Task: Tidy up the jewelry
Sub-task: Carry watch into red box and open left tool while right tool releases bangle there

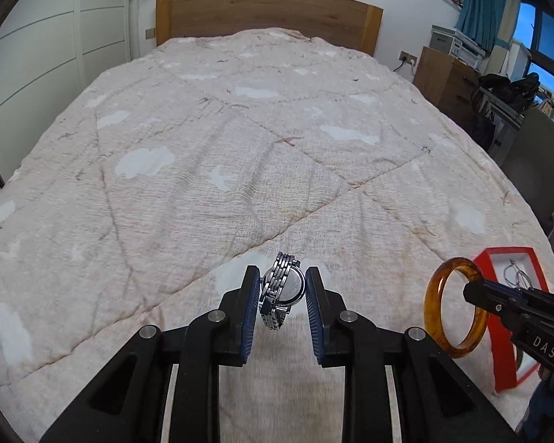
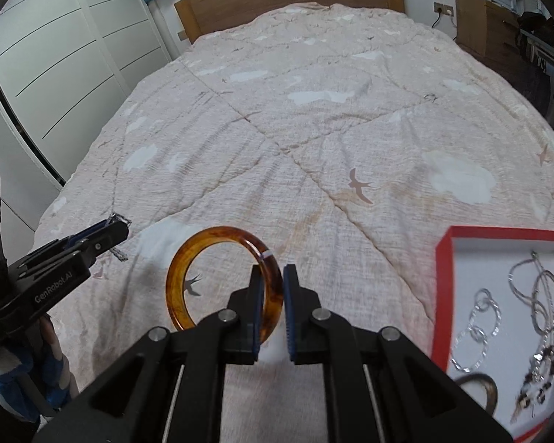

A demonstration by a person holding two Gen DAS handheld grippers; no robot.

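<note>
Two pieces lifted above the bed (image 1: 240, 155), apparently bound for the red box (image 2: 447, 247) w/ chains already inside. Left hand-held gripper (image 1: 281, 289), jaws partway closed, pinches a steel watch (image 1: 280, 288), left of box; right hand-held gripper (image 2: 273, 295), nearly closed, pinches an amber bangle (image 2: 188, 258) beside box.

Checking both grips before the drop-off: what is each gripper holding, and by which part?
The left gripper holds a silver watch across its round case. The right gripper pinches the rim of an amber bangle.
</note>
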